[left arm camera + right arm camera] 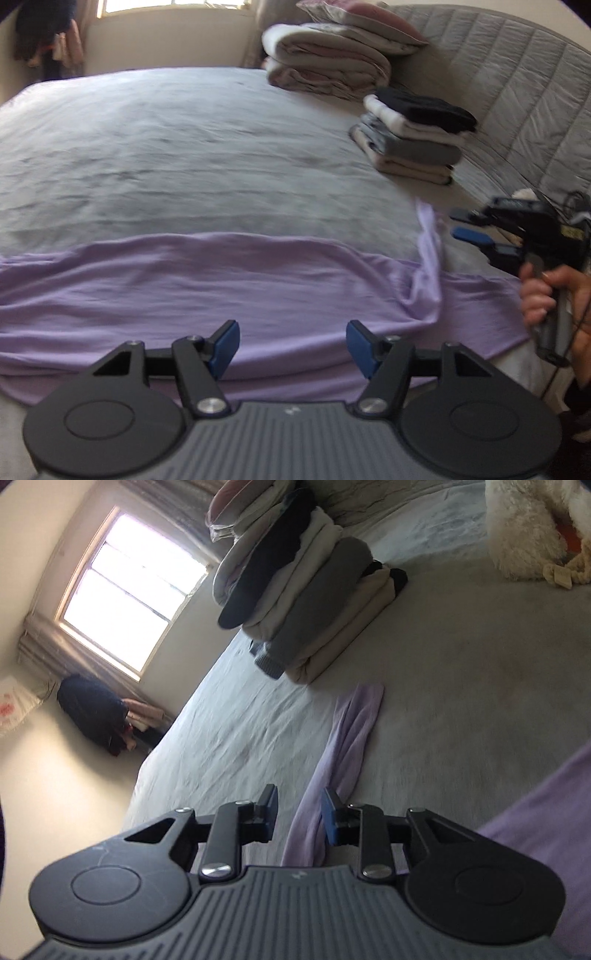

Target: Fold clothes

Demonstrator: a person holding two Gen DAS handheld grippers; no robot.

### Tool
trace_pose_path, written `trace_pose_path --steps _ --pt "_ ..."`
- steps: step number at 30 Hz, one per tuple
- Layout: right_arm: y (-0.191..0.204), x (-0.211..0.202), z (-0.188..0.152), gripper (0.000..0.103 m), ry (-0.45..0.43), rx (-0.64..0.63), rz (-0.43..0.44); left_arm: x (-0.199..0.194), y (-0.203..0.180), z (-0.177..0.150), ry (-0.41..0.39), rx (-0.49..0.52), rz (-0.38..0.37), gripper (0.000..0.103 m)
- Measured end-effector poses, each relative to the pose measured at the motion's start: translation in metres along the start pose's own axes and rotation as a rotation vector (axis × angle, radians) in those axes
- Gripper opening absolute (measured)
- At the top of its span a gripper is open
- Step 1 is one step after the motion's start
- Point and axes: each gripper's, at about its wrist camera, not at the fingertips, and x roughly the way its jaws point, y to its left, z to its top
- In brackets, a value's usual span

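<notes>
Lilac fabric, a thin garment [229,280], lies spread flat across the near part of the bed [184,147], its long edge running from side to side just ahead of our left gripper [293,345]. We see that gripper's blue pads standing well apart above the cloth, with nothing pinched between them. At the garment's right end a narrow strip, a sleeve or strap [428,258], is bunched up and stretches away over the bedcover. In the right wrist view this same lilac strip [343,738] runs forward between the fingers of our right gripper [300,818], whose jaws are partly apart; we cannot make out whether the pads actually press on it, though a gap shows on the left side of the cloth. From the left wrist view we see the right gripper [467,225] held in a hand [546,295] at the right edge, beside the garment's end. Farther back on the bed stands a stack of folded clothes [410,136], dark on top and grey and cream below, and behind it a pile of folded bedding [328,62] against the quilted headboard [517,92]. A bright window [125,590] sits in the far wall, and something white and fluffy [528,528] lies at the top right of the right wrist view.
</notes>
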Motion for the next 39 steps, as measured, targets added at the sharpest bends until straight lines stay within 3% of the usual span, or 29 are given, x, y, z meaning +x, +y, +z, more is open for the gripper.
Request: trace_pose_path --steps 7,12,15,21,23,31,34,39 --pt "-0.005 0.024 0.008 0.029 0.027 0.001 -0.025 0.018 -0.025 0.002 0.027 0.006 -0.055 0.065" --pt "-0.007 0.039 0.006 0.009 0.06 0.017 -0.041 0.026 -0.039 0.003 0.043 0.019 -0.079 0.065" --pt "-0.004 0.037 0.005 0.006 0.046 0.012 -0.054 0.027 -0.045 0.004 0.044 0.029 -0.087 0.065" --pt "0.001 0.002 0.012 0.005 -0.026 -0.002 -0.045 0.022 -0.059 0.006 0.017 0.072 -0.11 0.062" --pt "-0.001 -0.014 0.015 0.005 -0.05 0.002 -0.038 0.022 -0.066 0.006 0.01 0.098 -0.119 0.046" --pt "-0.011 -0.073 0.016 0.005 -0.116 0.001 -0.042 0.028 -0.111 0.007 -0.016 0.222 -0.186 0.045" --pt "-0.012 -0.089 0.01 0.005 -0.106 -0.017 -0.059 0.032 -0.13 0.009 -0.022 0.268 -0.2 0.045" --pt "-0.018 -0.099 -0.012 0.005 -0.001 -0.089 -0.162 0.037 -0.15 0.025 -0.026 0.289 -0.232 0.046"
